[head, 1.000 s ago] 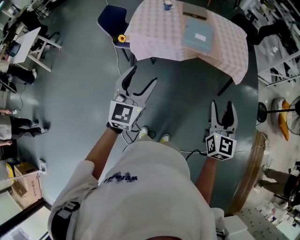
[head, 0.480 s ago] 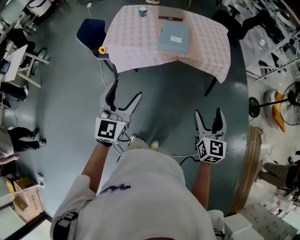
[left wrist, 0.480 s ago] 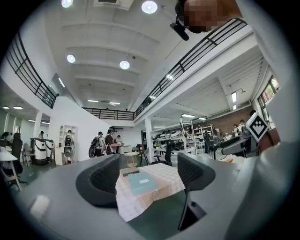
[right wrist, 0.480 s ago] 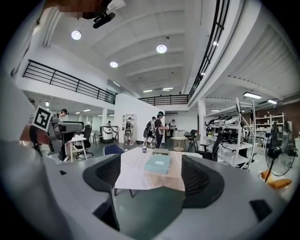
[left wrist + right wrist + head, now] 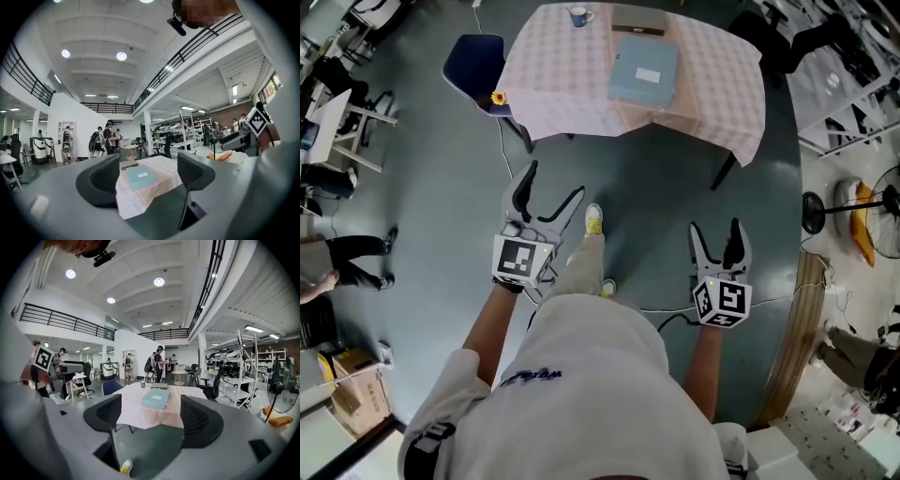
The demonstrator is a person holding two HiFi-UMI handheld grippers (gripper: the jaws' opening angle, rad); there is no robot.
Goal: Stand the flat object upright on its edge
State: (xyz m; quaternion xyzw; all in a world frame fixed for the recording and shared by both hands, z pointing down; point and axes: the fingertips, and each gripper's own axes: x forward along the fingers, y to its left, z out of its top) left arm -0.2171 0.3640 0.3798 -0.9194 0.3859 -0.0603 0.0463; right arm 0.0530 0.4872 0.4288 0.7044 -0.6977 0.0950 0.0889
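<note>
The flat object is a light-blue book (image 5: 644, 70) lying flat on a table with a pink checked cloth (image 5: 572, 94), far ahead of both grippers. It also shows between the jaws in the left gripper view, as the book (image 5: 142, 177), and in the right gripper view, as the book (image 5: 156, 398). My left gripper (image 5: 553, 181) and right gripper (image 5: 714, 226) hang over the floor, well short of the table. Both are open with nothing between their fingers. Both sets of jaws have just been opening; the right has eased in slightly since.
A mug (image 5: 578, 15) and a dark flat item (image 5: 637, 19) sit at the table's far side. A blue chair (image 5: 473, 66) with a sunflower (image 5: 498, 97) stands at its left. A fan (image 5: 862, 220) is at the right. The person's yellow shoe (image 5: 593, 220) steps forward.
Both grippers' jaws stand wider than a second ago. The person has walked on towards the table, one foot now stepping forward between the grippers.
</note>
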